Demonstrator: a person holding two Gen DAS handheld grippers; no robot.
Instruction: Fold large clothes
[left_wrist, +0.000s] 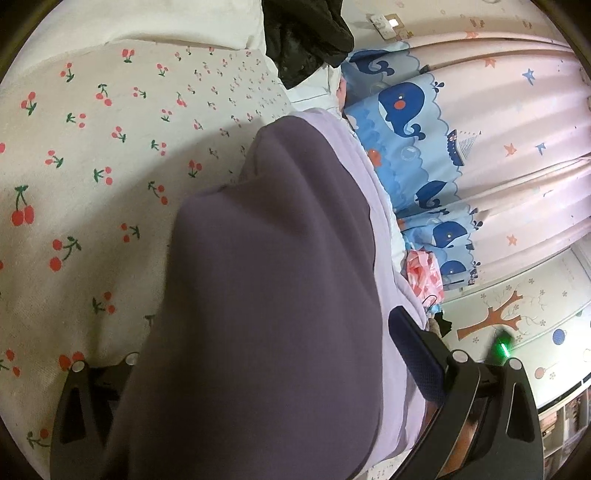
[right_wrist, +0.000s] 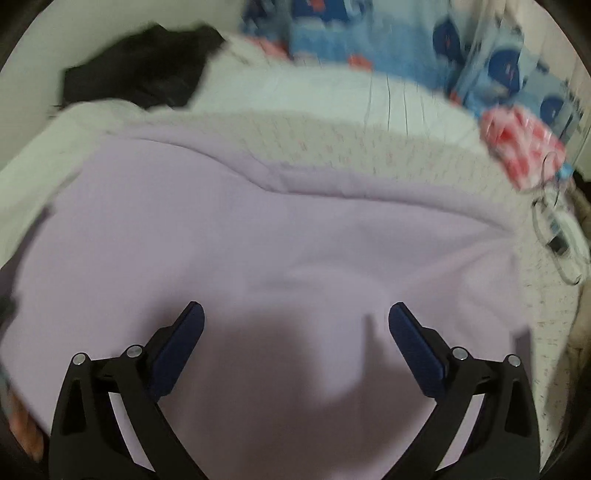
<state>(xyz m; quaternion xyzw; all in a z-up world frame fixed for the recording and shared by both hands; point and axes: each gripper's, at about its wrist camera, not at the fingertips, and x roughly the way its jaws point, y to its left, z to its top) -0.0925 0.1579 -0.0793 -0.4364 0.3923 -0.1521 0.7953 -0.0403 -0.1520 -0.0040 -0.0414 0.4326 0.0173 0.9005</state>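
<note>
Garment (right_wrist: 258, 229) lies flat under my right gripper (right_wrist: 295, 332), jaws wide and empty, while my left gripper (left_wrist: 258, 369) has fabric draped over it, grip unclear.

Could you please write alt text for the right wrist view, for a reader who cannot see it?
The right gripper, jaws wide apart, hovers over a lilac garment spread across a bed. A black garment lies at the far left and a red-and-white bag at the far right; the picture is motion-blurred.

A child's bedroom — cherry-print bedsheet (left_wrist: 92, 147), whale-pattern curtain (left_wrist: 424, 122), tree wall decal (left_wrist: 495, 317).
</note>
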